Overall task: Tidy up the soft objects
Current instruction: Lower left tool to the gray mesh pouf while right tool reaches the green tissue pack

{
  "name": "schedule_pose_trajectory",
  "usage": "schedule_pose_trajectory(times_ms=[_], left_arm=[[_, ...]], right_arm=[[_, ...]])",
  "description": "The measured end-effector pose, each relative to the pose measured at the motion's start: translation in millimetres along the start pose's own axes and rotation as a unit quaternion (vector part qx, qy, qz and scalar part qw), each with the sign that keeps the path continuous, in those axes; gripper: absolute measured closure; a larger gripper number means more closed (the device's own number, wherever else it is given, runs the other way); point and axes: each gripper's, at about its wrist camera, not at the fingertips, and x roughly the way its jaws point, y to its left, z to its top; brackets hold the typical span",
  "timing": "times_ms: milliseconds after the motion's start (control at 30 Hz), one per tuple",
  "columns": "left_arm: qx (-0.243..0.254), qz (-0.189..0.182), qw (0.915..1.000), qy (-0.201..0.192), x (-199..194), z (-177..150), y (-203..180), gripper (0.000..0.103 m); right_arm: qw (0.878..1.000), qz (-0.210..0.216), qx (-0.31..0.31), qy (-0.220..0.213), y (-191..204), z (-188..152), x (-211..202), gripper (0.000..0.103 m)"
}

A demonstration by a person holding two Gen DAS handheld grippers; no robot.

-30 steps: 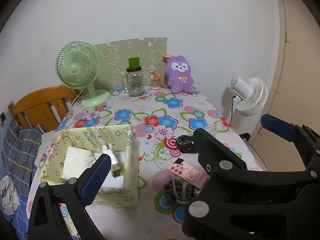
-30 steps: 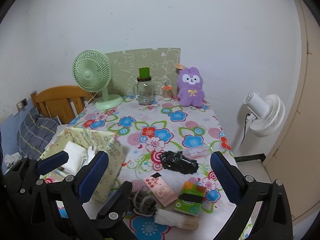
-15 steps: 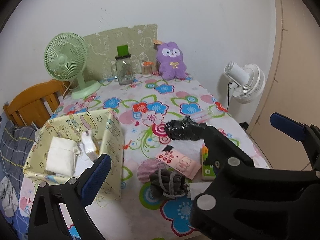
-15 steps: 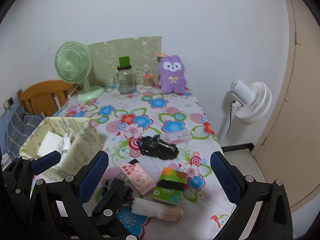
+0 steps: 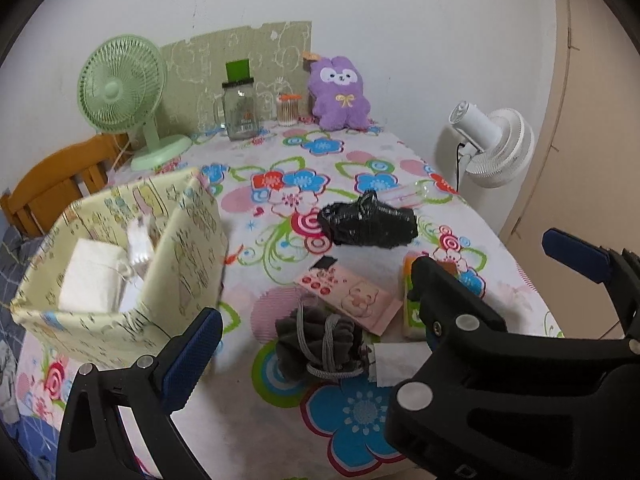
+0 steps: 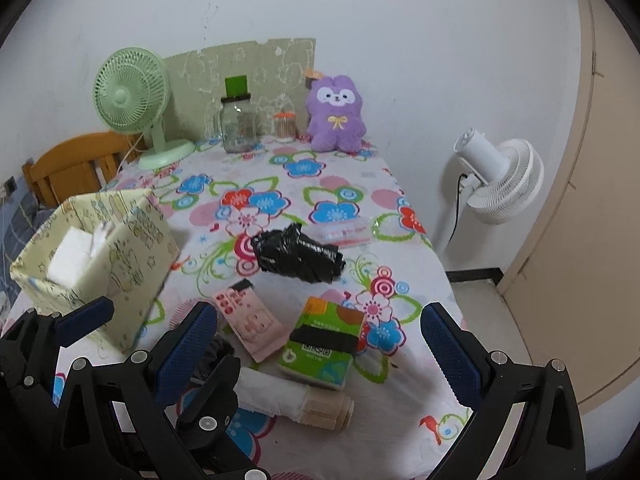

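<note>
Both tools empty, jaws spread wide. Grey mesh pouf [image 5: 320, 344] lies on counter [image 5: 256, 432] directly ahead of left tool [image 5: 372, 288], right tool [image 6: 320, 344] offset. Fabric bin [image 5: 188, 248] to its left.

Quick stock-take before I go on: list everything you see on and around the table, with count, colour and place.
fabric bin: 1, pale yellow print, table's left; white folded items inside
black bag bundle: 1, black, table centre
pink packet: 1, pink, near the front
tissue pack: 1, green and orange, front right
grey scrunchy bundle: 1, dark grey, front centre
rolled cloth: 1, white and beige, front edge
clear packet: 1, transparent, behind the black bundle
plush toy: 1, purple, far end
glass jar: 1, clear, green lid, far end
small jar: 1, orange lid, beside plush
desk fan: 1, green, far left
floor fan: 1, white, right of table
chair: 1, wooden, left
left hand-held gripper: black, blue pads, open
right hand-held gripper: same, open
</note>
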Motion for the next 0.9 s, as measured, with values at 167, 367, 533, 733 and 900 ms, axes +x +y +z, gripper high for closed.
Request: schedule_pose_trajectory(times_ms=[167, 367, 533, 733, 900], left_arm=[[-0.004, -0.004, 0.9999, 0.010, 9.1, -11.2, 0.2, 0.000], [-0.009, -0.005, 0.9994, 0.033, 23.4, -19.8, 3.1, 0.001], [-0.012, 0.005, 0.9992, 0.038, 30.9, -22.3, 7.8, 0.004], [-0.017, 0.010, 0.9990, 0.040, 40.7, -19.7, 13.0, 0.009], [-0.026, 0.001, 0.9976, 0.064, 52.2, -18.2, 14.2, 0.016]], right_arm=[[1.000, 0.015, 0.016, 0.022, -4.4, -12.9, 12.9, 0.000], [0.999, 0.010, 0.025, 0.034, -6.2, -24.4, 24.4, 0.000], [0.998, 0.014, 0.037, 0.046, -6.1, -29.3, 32.5, 0.000], [0.997, 0.015, 0.051, 0.057, -7.1, -28.5, 43.1, 0.000], [0.997, 0.004, 0.051, 0.063, -7.5, -26.6, 51.3, 0.000]])
